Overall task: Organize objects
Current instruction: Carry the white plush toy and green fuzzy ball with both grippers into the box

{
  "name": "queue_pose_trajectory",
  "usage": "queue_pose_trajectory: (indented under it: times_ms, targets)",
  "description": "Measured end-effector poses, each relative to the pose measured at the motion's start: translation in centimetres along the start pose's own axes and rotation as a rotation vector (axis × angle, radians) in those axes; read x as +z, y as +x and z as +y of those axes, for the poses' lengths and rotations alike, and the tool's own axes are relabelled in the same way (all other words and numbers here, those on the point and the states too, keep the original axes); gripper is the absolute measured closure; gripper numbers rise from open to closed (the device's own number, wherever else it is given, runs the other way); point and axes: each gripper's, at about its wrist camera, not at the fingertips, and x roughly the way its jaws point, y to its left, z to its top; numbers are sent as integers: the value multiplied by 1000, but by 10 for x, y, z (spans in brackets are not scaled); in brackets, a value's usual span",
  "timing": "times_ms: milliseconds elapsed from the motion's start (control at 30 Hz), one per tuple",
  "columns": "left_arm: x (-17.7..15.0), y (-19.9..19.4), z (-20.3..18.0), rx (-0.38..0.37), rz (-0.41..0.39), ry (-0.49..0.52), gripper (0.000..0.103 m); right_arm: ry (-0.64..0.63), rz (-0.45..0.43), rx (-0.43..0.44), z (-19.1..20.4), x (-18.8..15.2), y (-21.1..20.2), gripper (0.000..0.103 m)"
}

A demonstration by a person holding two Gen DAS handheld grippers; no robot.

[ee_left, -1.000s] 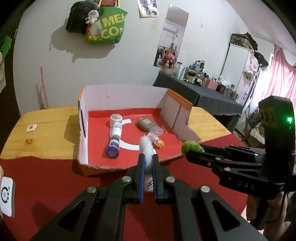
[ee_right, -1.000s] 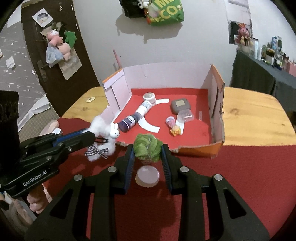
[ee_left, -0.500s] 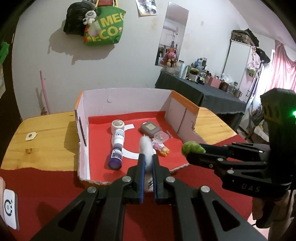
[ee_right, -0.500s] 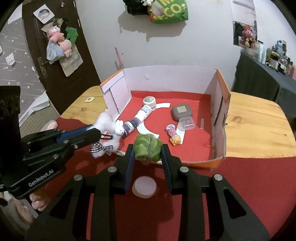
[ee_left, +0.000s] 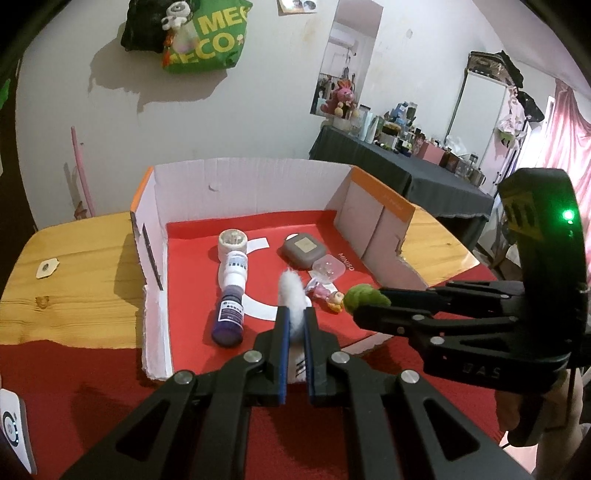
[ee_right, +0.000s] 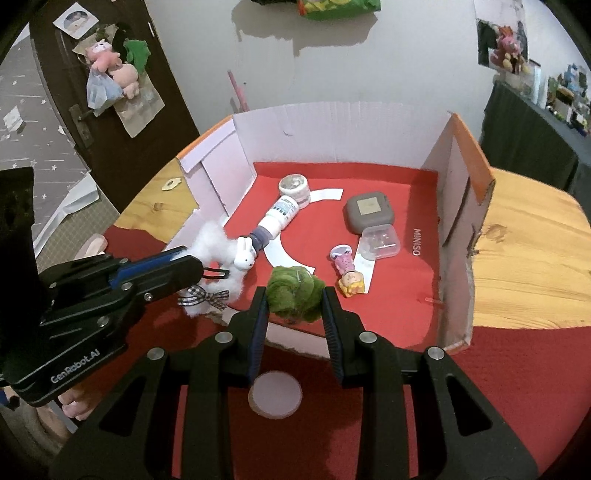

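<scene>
Left gripper clenched on white fluffy bunny, right gripper grasping green pompom — over box

Green bag cropped, perhaps plastic

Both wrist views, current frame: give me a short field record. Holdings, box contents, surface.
left hand-held gripper: shut on white fluffy bunny toy, over the box's near left corner
right hand-held gripper: shut on green fuzzy ball, over the box's near edge
box: open cardboard, red floor
in box: bottle lying on its side, small round jar, grey square case, clear plastic case, small doll
surface: wooden table with red cloth
</scene>
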Motion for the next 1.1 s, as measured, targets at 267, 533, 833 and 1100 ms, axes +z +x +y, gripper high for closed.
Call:
queue_pose_trajectory:
  times_ms: [267,533,833,1100]
  targets:
    - [0,15,7,-12,39,-12,96,5,48,-3,-6,3,20,75]
    - [-3,32,12,-45,81,-35,96,1,77,-8,-9,6,33,75]
    - [-2,44,22,-30,95,-46,96,3,108,-5,-15,7,47,75]
    - [1,52,36,-14,98,-74,94,-4,137,-4,-18,7,58,75]
